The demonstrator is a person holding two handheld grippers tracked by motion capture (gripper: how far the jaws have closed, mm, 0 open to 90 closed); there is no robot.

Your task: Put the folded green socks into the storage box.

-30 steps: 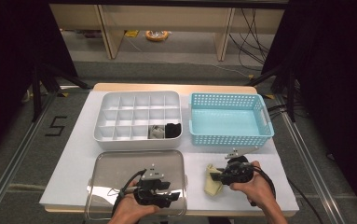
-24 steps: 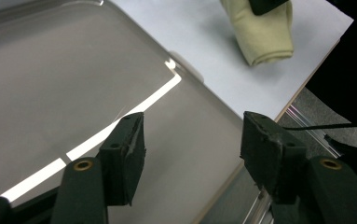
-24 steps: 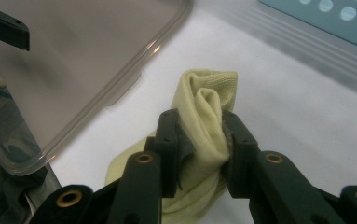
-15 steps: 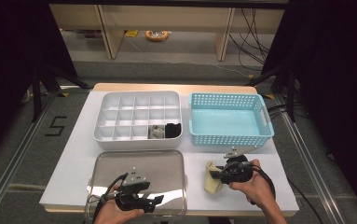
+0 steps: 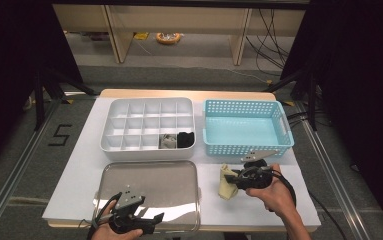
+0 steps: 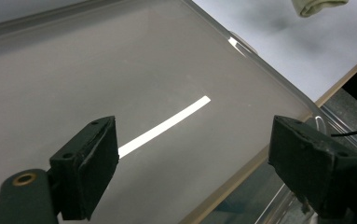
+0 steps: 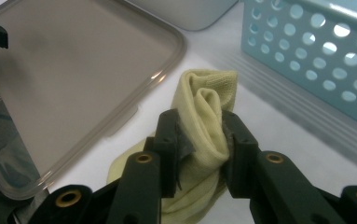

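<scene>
At the near right of the table, the right gripper was clamped on a pale yellow sock, its two black jaws pressed into the bunched fabric from either side. The sock lay on the white table top, its lower end trailing under the gripper; whether the pinched part was lifted clear of the surface could not be told from these views. In the high view the same right gripper sat in the person's right hand, with the sock just left of it, between the clear lid and the blue basket. The basket stood just beyond the sock, and the lid's rounded corner lay near it on the other side.

At the near left edge, the left gripper hovered over the lid's front part, jaws wide apart and holding nothing. Its own view looked across the lid, a bright strip of reflected light running between the jaws.

Farther back stood the white divided tray, with a grey sock and a black sock in neighbouring front compartments.
</scene>
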